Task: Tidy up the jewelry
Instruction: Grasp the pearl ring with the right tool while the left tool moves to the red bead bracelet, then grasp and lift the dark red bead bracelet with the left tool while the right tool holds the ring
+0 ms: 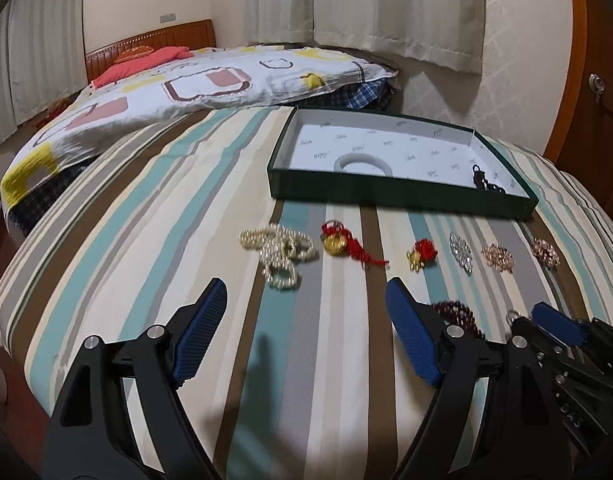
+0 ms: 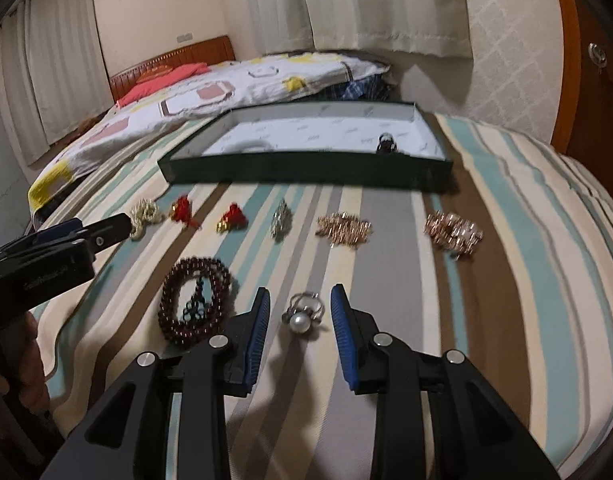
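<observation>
A dark green tray [image 1: 402, 194] [image 2: 306, 168] with a white lining sits on the striped bedspread; it holds a white bangle [image 1: 362, 162] and a dark bracelet [image 1: 486, 184]. A row of jewelry lies in front of it: pearl necklace [image 1: 282, 252], two red-and-gold charms [image 1: 338, 240] [image 1: 420, 258], silver brooch [image 1: 460, 252], two rose-gold pieces [image 2: 344, 228] [image 2: 452, 232]. My left gripper [image 1: 306, 304] is open and empty, short of the pearls. My right gripper [image 2: 300, 304] is open around a pearl ring [image 2: 302, 314]. A dark red bead bracelet [image 2: 194, 300] lies left of it.
A patterned quilt [image 1: 186, 88] and a red pillow [image 1: 146, 62] lie at the far end of the bed. A wooden door [image 1: 598, 92] stands at the right. The bed edge drops off at left and right.
</observation>
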`<act>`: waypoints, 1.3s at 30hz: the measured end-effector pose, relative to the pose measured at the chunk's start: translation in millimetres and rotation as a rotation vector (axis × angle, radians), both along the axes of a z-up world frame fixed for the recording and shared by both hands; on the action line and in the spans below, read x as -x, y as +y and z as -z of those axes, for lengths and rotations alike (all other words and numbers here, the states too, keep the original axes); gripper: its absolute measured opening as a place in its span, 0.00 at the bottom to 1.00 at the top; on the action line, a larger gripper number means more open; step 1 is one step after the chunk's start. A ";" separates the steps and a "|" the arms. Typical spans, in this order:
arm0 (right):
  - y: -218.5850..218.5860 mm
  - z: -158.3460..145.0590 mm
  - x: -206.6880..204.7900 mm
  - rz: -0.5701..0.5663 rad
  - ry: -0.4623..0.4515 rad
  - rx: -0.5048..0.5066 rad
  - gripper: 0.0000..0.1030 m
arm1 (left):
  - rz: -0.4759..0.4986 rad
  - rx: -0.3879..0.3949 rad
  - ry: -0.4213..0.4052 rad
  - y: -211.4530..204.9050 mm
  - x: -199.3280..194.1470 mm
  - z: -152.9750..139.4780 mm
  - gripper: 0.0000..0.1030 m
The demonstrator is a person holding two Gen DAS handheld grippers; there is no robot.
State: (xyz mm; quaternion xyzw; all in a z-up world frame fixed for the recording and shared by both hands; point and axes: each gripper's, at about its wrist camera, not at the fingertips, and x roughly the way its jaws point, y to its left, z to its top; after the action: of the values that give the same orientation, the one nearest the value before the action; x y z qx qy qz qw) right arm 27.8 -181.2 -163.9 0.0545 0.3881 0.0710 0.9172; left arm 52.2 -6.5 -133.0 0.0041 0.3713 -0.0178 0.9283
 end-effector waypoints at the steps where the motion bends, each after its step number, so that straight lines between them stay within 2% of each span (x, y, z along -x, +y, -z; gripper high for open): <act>1: 0.9 1.5 -0.1 0.000 0.007 0.001 0.31 | -0.002 0.001 0.002 0.1 1.1 0.7 0.77; 3: 1.5 4.0 0.0 0.002 0.018 0.004 0.31 | -0.001 0.005 0.008 0.5 2.7 2.0 0.77; 5: 0.9 5.6 0.0 0.005 0.024 0.008 0.27 | 0.001 0.010 0.011 -0.8 4.1 3.3 0.77; 6: 0.7 5.7 0.8 0.004 0.026 0.011 0.21 | 0.005 0.011 0.013 -2.1 4.9 3.6 0.77; 12: 0.2 4.3 4.9 0.005 0.023 0.025 0.21 | 0.030 0.014 0.015 -15.5 8.1 4.8 0.77; 19: -21.9 -4.1 10.3 0.059 -0.005 0.017 0.21 | 0.103 0.022 0.026 -44.7 12.4 9.8 0.78; 22: -32.8 -6.0 13.3 0.086 -0.013 0.010 0.21 | 0.122 0.033 0.047 -57.5 11.7 15.2 0.85; 24: -40.8 -6.2 14.9 0.104 -0.017 0.000 0.21 | 0.127 0.038 0.052 -64.0 10.8 18.1 0.85; 32: -51.8 -4.8 13.3 0.131 -0.017 -0.028 0.21 | 0.144 -0.001 0.104 -81.7 5.9 36.0 0.85; 34: -50.7 -4.1 12.6 0.128 -0.015 -0.028 0.21 | 0.140 -0.007 0.103 -80.6 6.9 36.6 0.80; 36: -49.5 -3.1 12.2 0.126 -0.012 -0.027 0.21 | 0.141 -0.017 0.095 -79.3 8.0 35.9 0.67; 39: -49.0 -2.9 12.0 0.124 -0.011 -0.025 0.21 | 0.154 -0.011 0.085 -75.7 10.1 34.8 0.53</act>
State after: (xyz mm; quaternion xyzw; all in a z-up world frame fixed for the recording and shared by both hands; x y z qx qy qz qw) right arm 15.8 -230.2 -161.0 0.0894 0.3782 0.0193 0.9212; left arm 42.0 -82.3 -167.7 0.0372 0.4089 -0.0873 0.9076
